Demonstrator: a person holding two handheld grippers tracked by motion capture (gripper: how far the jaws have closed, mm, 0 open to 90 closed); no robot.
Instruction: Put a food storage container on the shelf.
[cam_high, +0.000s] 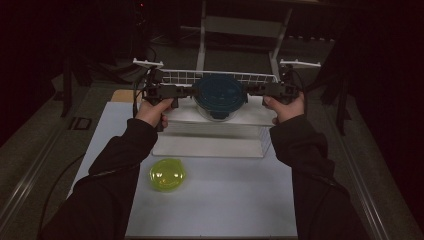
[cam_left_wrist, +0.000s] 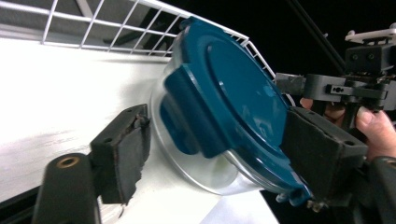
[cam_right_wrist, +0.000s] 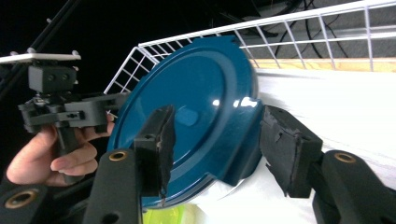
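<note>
**Desk:** What are we looking at, at the back of the table (cam_high: 225, 210)?

**Me:** A round glass container (cam_high: 219, 102) with a blue lid (cam_high: 219, 90). It stands on the white shelf (cam_high: 210, 145) of a wire rack (cam_high: 180, 77). My left gripper (cam_high: 192, 91) is at one side of it and my right gripper (cam_high: 248, 91) at the other, both held level, nose to nose.

**Desk:** Why both at once?

**Me:** The lid has a latch (cam_left_wrist: 196, 112) on each flank. I judge that coming in from opposite sides puts one latch in front of each tool, and lets one tool steady the container against the other.

**Desk:** Are your fingers gripping anything?

**Me:** No. In the left gripper view my near pad (cam_left_wrist: 121, 154) stands just off the glass, with a strip of shelf showing between them. The far pad (cam_left_wrist: 322, 154) sits close against the lid's rim, and I cannot tell whether it touches. In the right gripper view the other latch (cam_right_wrist: 243, 170) hangs between my pads. The pad beside it (cam_right_wrist: 285, 149) is clear of it. Both pairs are released, spread around the container without squeezing.

**Desk:** So nothing is off the shelf?

**Me:** The container rests there with its lid on, leaning neither way that I can see from above.

**Desk:** And the yellow-green thing?

**Me:** A small yellow-green dish (cam_high: 167, 175) on the table in front of the rack, well apart from both tools and beside my left sleeve. It seems parked there to keep the shelf free.
</note>
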